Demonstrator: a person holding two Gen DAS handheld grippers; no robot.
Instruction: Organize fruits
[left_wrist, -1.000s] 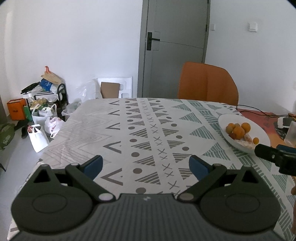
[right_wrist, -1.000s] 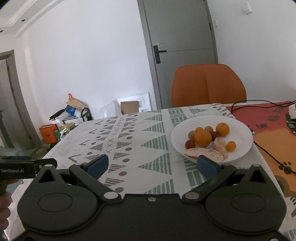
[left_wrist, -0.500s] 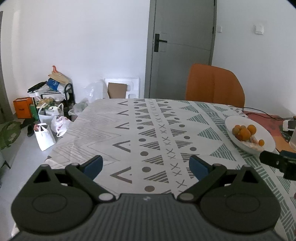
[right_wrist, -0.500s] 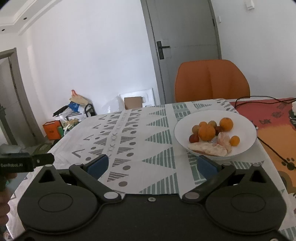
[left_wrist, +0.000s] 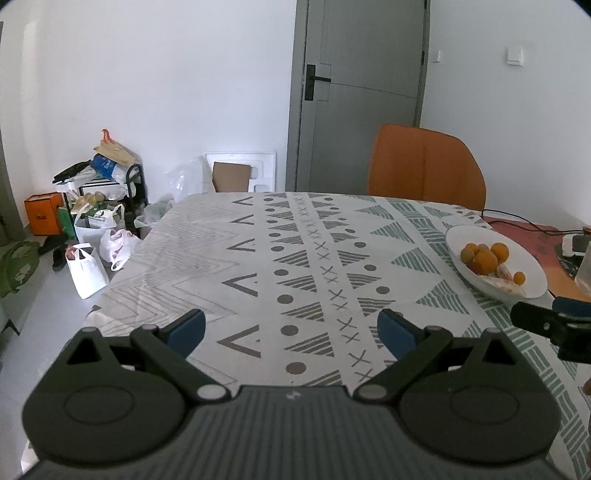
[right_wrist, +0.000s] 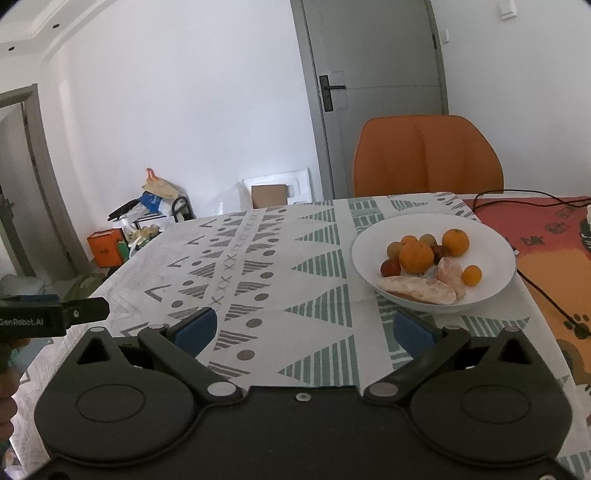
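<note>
Fruit is sitting together in the white bowl (right_wrist: 495, 236), right of centre in my right view and at the far right edge in my left view: two oranges (right_wrist: 416, 256), smaller orange and greenish rounds, a red one, and pale peeled segments (right_wrist: 417, 290) lying along the near side. Everything I can see of the fruit is lying inside the bowl; none is showing loose on the patterned cloth (left_wrist: 295, 266).

I am holding my right gripper (right_wrist: 303, 330) low at the bottom of its frame, jaws spread wide and gripping nothing, its right blue pad sitting just below the bowl's near rim. Held so, it is facing the fruit, probably so that a short reach would bring a piece between the pads.

I am holding my left gripper (left_wrist: 291, 328) over bare cloth at bottom centre of its frame, jaws likewise spread and empty, well apart from the bowl, probably to be staying out of the way.

Whether the fruit is waiting to be sorted or is lying already gathered, I cannot be telling from this; both fit. An orange chair (right_wrist: 424, 155) is standing behind the table.
</note>
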